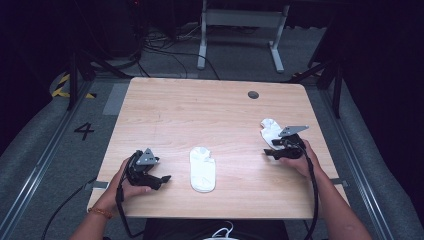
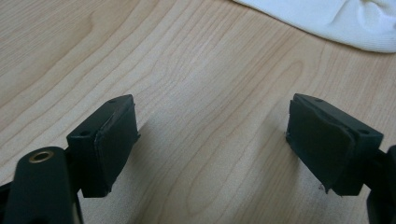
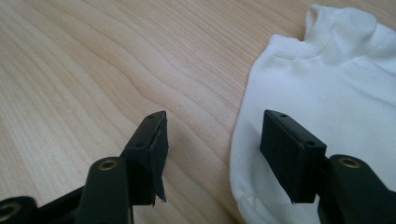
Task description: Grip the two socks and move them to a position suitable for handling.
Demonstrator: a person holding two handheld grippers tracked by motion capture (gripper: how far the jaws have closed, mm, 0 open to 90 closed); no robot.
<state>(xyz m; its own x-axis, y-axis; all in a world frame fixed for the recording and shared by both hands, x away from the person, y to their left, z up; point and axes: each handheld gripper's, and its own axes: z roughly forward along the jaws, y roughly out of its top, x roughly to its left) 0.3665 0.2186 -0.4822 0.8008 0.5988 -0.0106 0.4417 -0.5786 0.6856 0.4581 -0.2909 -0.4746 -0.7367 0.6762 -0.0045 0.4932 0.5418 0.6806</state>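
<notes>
Two tools, left (image 1: 161, 178) and right (image 1: 267, 151), both released, two white socks (image 1: 202, 169) (image 1: 270, 131), right perhaps straddling one

On my feed the light wooden counter (image 1: 210, 115) has a small dark round cap (image 1: 253, 94) near its far edge. Beyond it I see a grey desk frame (image 1: 242, 20), loose cables (image 1: 165, 47), yellow-black floor tape (image 1: 61, 86) and a painted 4 (image 1: 84, 131).

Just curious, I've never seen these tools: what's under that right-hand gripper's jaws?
Under the open right gripper: one jaw over the white sock's edge, the other over bare wooden table. Whatever lies beneath the sock is covered.
</notes>
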